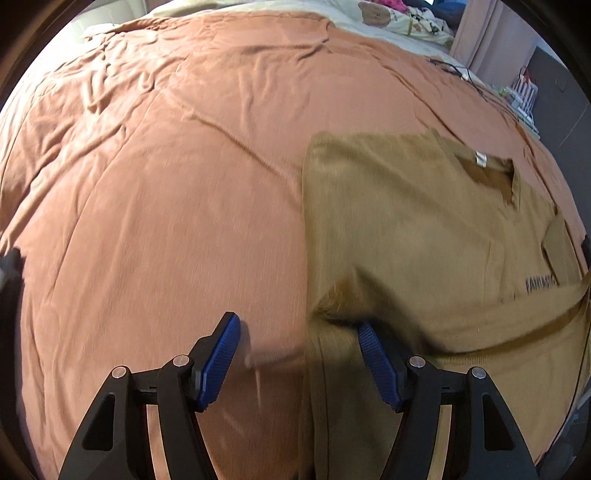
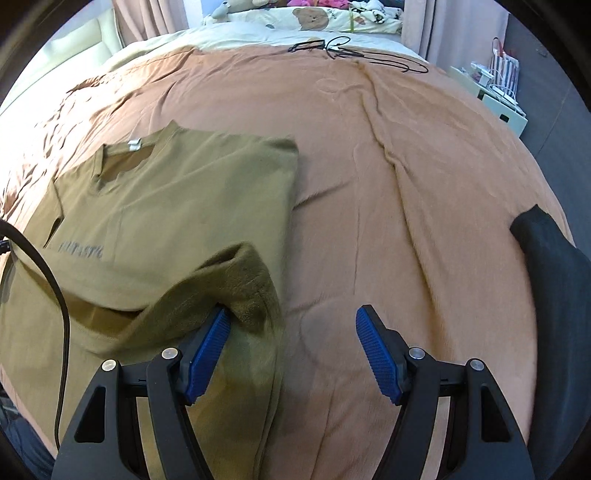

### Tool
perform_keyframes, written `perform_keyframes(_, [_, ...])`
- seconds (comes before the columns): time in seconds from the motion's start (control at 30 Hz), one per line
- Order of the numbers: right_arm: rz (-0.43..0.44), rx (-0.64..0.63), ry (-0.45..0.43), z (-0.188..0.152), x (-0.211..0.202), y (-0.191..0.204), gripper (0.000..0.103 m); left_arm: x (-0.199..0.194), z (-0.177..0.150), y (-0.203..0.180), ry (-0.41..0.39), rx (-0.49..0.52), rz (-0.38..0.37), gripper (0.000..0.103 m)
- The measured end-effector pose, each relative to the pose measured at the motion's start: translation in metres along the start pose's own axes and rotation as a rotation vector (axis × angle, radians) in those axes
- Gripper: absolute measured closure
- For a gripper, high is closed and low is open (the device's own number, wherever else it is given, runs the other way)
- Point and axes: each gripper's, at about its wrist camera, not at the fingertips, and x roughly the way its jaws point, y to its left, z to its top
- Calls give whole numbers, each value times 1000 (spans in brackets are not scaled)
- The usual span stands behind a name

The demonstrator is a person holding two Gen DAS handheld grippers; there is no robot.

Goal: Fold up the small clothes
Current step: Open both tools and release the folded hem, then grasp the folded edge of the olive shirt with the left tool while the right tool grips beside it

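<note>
An olive-brown T-shirt [image 1: 424, 236] lies on the orange bedspread [image 1: 166, 184], collar away from me, sides folded in, dark lettering on the chest. In the left wrist view my left gripper [image 1: 299, 343] is open, its right finger touching the shirt's left edge, where a fold is bunched up. In the right wrist view the shirt [image 2: 177, 199] lies at the left. My right gripper [image 2: 291, 332] is open; its left finger touches a raised, bunched fold at the shirt's right edge. Neither gripper holds cloth.
A dark garment [image 2: 554, 266] lies at the bed's right edge. Black cables [image 2: 354, 55] and printed pillows [image 2: 332, 18] lie at the head of the bed. A white bedside unit [image 2: 495, 99] stands at the right. A black cord [image 2: 55, 295] hangs at the left.
</note>
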Motion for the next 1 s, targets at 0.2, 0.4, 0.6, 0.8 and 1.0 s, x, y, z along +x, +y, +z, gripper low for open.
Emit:
perform_keyframes(0.2, [18, 42, -12, 5, 14, -8, 52, 10, 14, -2, -29, 6, -16, 40])
perform_keyframes(0.4, [90, 64, -30, 0, 17, -13, 54, 9, 11, 0, -28, -6, -96, 69])
perform_keyframes(0.6, [97, 68, -30, 5, 17, -17, 89, -4, 9, -2, -65, -17, -81, 93])
perform_keyframes(0.8, [60, 74, -73, 2, -3, -13, 101, -25, 5, 2, -113, -16, -74, 95])
perform_keyframes(1.0, [66, 83, -148, 3, -34, -9, 101, -50, 8, 7, -173, -31, -87, 96])
